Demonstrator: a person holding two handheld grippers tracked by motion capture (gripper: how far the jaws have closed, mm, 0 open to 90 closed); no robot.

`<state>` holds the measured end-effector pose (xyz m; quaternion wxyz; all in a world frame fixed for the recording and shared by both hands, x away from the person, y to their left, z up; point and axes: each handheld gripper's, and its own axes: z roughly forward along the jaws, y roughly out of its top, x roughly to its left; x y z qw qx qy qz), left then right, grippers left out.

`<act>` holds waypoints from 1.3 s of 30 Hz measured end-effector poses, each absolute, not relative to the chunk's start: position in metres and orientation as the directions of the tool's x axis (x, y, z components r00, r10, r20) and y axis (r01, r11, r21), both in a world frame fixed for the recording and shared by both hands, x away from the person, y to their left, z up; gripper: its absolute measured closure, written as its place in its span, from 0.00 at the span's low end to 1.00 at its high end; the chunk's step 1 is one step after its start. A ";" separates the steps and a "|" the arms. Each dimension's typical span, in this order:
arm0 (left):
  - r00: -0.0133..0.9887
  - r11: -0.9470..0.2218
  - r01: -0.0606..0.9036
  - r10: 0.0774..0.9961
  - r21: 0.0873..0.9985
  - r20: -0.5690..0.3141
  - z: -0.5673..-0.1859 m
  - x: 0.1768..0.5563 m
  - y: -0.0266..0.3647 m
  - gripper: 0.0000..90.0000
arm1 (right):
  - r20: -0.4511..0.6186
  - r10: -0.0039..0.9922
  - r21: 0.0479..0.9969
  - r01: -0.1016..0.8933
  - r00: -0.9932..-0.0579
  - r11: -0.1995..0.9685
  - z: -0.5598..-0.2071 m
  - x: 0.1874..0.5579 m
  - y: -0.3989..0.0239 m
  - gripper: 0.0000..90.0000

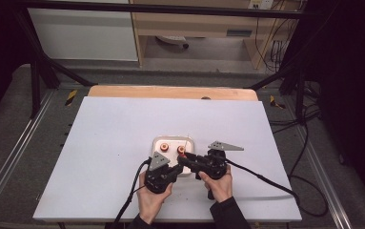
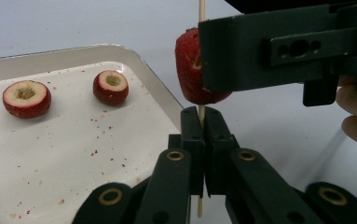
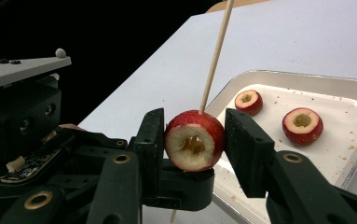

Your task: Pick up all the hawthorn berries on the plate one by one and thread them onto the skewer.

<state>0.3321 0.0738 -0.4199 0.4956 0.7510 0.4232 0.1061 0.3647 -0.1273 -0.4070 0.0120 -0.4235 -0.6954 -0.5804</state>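
A white surface (image 1: 123,143) was seen laid over a wooden table, with dark framing, cables and grey floor around it. Near the front middle of the surface a shallow white tray (image 1: 157,141) was set, speckled with small red crumbs in the gripper views. Two cored red fruit pieces (image 2: 27,98) (image 2: 111,87) were seen lying apart on the tray floor, their hollowed pale faces turned upward. The left gripper (image 1: 163,172) was held in the person's left hand (image 1: 150,200) just in front of the tray; in its own view its jaws were closed tightly on a thin wooden skewer (image 2: 201,114), which stood upright and passed out above and below them. The right gripper (image 1: 189,160) was held in the right hand (image 1: 218,183) beside it, reaching leftward over the tray's near edge. In the right gripper view its jaws were closed narrowly on a third fruit piece (image 3: 195,140), cored face toward the camera, with the skewer entering it from above and a short tip showing below. In the left gripper view this fruit was seen sitting on the skewer just above the left jaws.
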 end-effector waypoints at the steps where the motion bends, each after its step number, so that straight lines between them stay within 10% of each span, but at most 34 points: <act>1: 0.623 -0.152 0.528 0.738 0.836 -0.259 -0.421 0.332 0.074 0.98 | 0.508 0.575 0.797 0.603 -0.641 -0.032 -0.407 0.365 -0.127 0.66; 17: 0.628 -0.247 0.501 0.763 0.829 -0.153 -0.427 0.320 0.118 0.98 | 0.285 0.668 0.844 0.511 -0.687 0.165 -0.393 0.376 -0.144 0.17; 39: 0.612 -0.259 0.516 0.778 0.816 -0.140 -0.442 0.306 0.154 0.98 | 0.080 0.678 0.628 0.565 -0.731 0.535 -0.393 0.428 -0.120 0.11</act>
